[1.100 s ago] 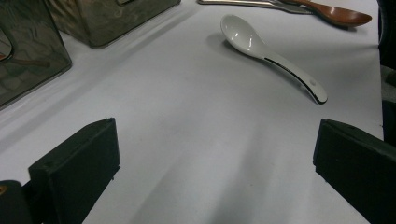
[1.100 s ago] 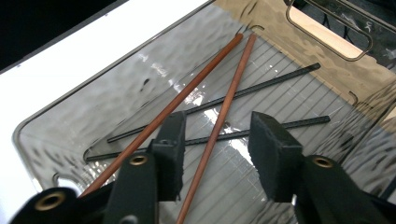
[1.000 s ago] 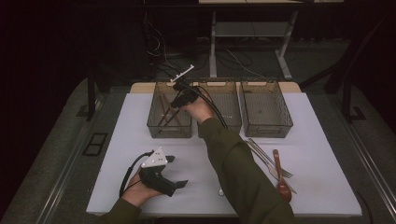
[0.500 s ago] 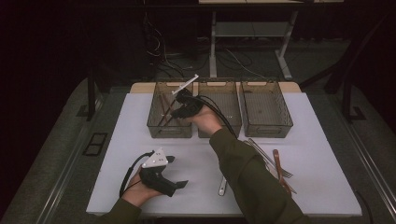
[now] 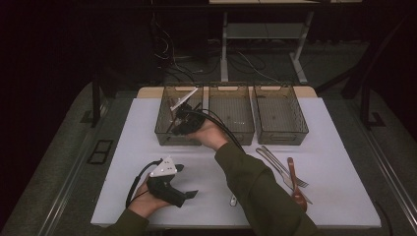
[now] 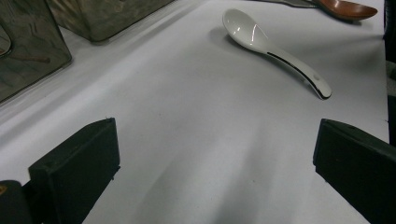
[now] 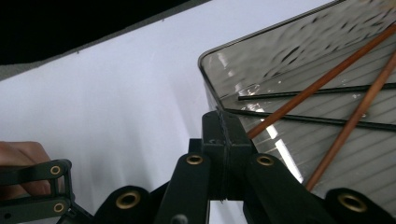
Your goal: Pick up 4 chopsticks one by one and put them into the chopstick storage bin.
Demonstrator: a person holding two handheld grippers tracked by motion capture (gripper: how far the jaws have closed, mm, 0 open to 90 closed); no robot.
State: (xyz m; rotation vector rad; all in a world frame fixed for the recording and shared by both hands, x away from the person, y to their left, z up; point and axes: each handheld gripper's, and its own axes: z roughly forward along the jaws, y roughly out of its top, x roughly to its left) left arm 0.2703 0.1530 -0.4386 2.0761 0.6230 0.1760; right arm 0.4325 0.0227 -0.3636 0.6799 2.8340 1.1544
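The right gripper hangs over the left bin, jaws pressed together on nothing — inside that ribbed smoky-plastic bin lie thin brown and black chopsticks. The left gripper rests near the table's front edge, jaws spread wide; ahead lies a glossy white ceramic spoon on bare matte white.

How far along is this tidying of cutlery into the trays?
It looks early on. Done: chopsticks already lie in the leftmost bin. In hand: the right gripper, jaws shut, hangs at that bin's near edge. Left: the white spoon, the fork and the brown spoon lie on the table, and the left gripper rests open.
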